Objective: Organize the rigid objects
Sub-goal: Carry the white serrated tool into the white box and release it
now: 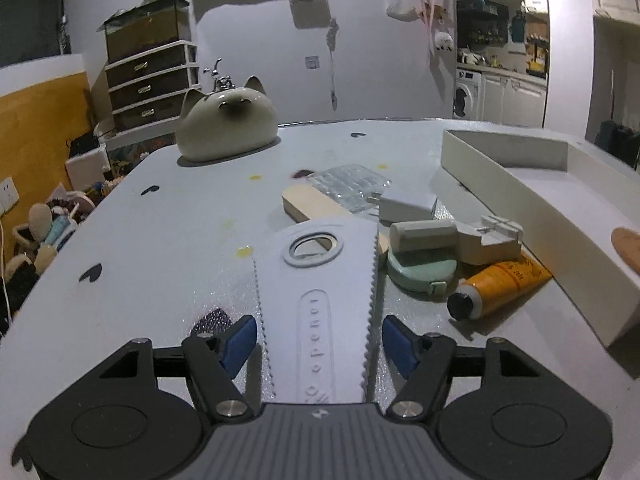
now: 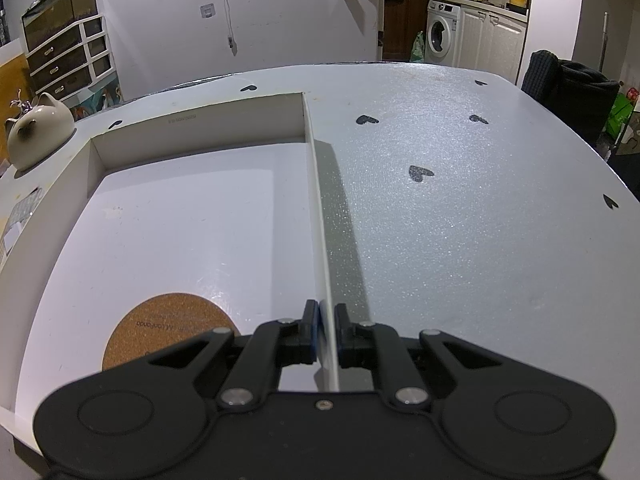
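Jaws of the left gripper [image 1: 319,340] stand wide apart, blue pads either side of a grey serrated opener [image 1: 314,304] that lies flat on the worktop [image 1: 160,240]; small gaps show at both pads, no grip. Jaws of the right gripper [image 2: 325,334] nearly closed, pinching the right wall of the white box [image 2: 320,216] between the pads.

Opener's ring end points away from the camera, overlapping a wooden block [image 1: 312,204]. Just beyond: clear plastic blister tray [image 1: 350,182], white charger [image 1: 408,204] touching it. Right of the opener, a cluster: mint round tape measure [image 1: 422,272] with a grey cylinder [image 1: 424,234] on it, a white clip-like tool [image 1: 490,240], orange tube [image 1: 500,284] with black cap lying against the box's left wall. Ceramic cat [image 1: 226,124] at far left edge of worktop, well apart from the rest.

Box sits on the right part of the worktop. Inside it, a round cork coaster [image 2: 168,328] lies flat near the front, close to the right gripper.
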